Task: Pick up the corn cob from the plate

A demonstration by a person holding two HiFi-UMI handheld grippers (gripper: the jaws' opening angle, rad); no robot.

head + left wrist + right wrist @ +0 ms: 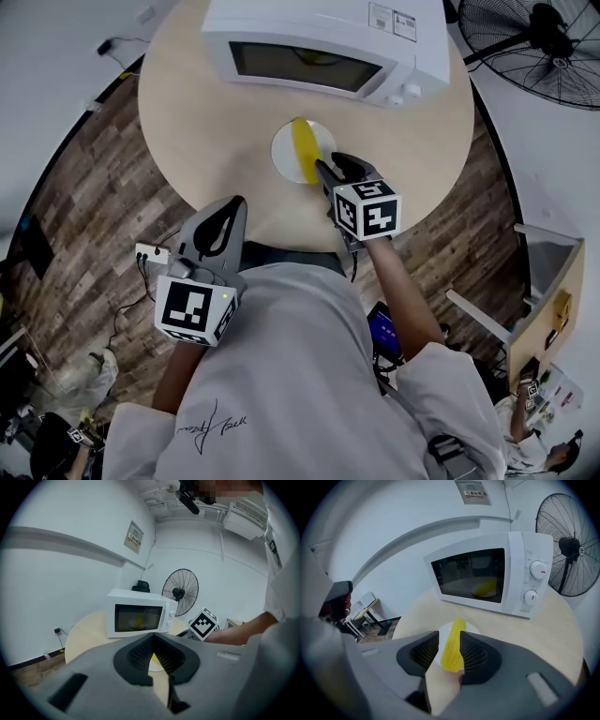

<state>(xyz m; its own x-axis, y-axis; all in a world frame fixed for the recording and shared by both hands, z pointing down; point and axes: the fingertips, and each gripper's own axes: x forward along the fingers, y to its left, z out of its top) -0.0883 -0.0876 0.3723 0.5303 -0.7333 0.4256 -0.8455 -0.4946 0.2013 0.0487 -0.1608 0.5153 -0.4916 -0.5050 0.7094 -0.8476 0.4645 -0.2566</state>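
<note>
- Corn cob [302, 148] lies on the white plate [284, 152] on the round table [202, 122], in front of the microwave [319, 42].
- Right gripper [330, 167]: jaws apart, straddling the cob's near end, with a gap showing on 1 side; not clamped.
- Left gripper [233, 202]: jaws together, empty, over the table's near edge.

A workroom or test room of an office kind is suggested: a microwave [323, 42] is set on a round table [187, 122], a standing fan [544, 47] beside it, and cables [120, 314] and a power strip [150, 252] are laid over wood-pattern flooring [84, 216].
</note>
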